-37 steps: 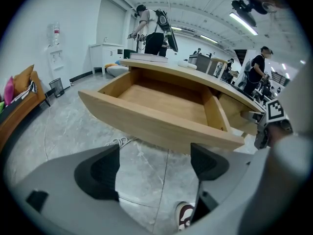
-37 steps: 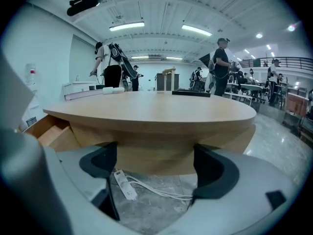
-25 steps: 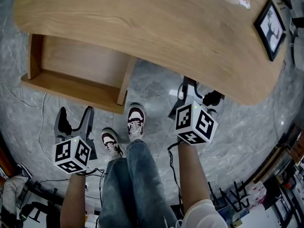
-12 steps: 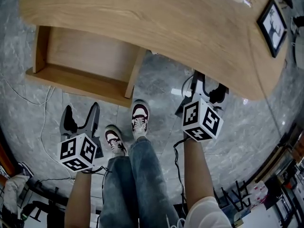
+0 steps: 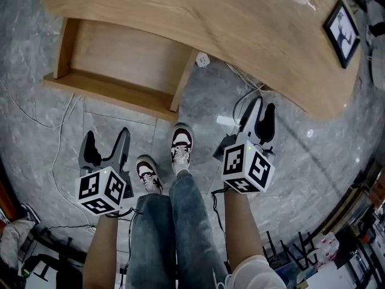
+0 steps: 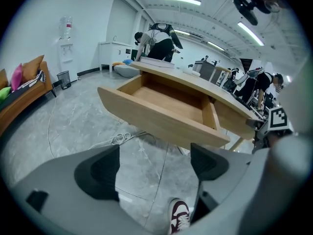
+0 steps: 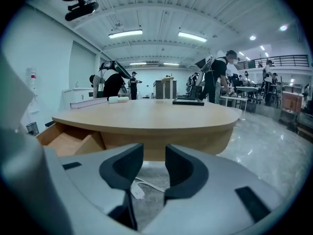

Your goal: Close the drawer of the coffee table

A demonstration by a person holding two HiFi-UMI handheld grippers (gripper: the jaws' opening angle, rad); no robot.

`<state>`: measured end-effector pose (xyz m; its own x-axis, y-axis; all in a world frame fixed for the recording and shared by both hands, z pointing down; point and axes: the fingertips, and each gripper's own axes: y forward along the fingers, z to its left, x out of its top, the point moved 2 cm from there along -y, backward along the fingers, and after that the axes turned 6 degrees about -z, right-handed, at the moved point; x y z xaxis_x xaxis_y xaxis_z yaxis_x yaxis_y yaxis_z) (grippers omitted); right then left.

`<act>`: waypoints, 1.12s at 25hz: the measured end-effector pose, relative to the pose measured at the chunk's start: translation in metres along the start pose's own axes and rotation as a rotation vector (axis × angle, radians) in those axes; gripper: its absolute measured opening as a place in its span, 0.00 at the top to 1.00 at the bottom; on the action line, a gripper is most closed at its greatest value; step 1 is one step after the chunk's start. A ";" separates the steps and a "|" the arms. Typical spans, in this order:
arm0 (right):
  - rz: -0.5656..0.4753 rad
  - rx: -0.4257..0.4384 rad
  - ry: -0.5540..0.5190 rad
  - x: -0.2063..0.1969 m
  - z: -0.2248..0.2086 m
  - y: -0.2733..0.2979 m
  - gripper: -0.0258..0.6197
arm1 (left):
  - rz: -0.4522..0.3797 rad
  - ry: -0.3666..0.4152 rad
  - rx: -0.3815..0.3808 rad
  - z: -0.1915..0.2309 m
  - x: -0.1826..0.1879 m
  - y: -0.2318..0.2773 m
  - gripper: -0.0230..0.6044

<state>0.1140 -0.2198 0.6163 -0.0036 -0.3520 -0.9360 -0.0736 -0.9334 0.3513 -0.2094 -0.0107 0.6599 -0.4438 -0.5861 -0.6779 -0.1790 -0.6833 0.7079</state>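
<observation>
Grey floor, cable beside open drawer

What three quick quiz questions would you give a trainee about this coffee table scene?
1. True or false: the drawer of the coffee table is pushed fully in.
2. Which thing lies on the tabletop at the right edge of the head view? A: a picture frame. B: a laptop. C: a mug.
3. Fill in: the left gripper hangs short of the drawer front with its jaws ____ and nothing between them.

Key: 1 false, the drawer stands pulled out and looks empty. 2 A. 3 open.
</observation>
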 end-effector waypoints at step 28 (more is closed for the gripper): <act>0.164 0.105 -0.128 -0.033 0.059 -0.116 0.96 | -0.261 0.272 -0.353 0.015 0.010 0.072 0.24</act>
<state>0.0641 -0.0956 0.6046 -0.1502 -0.4807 -0.8639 -0.1647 -0.8495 0.5013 -0.2400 -0.0594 0.7070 -0.1710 -0.4367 -0.8832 0.0747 -0.8996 0.4303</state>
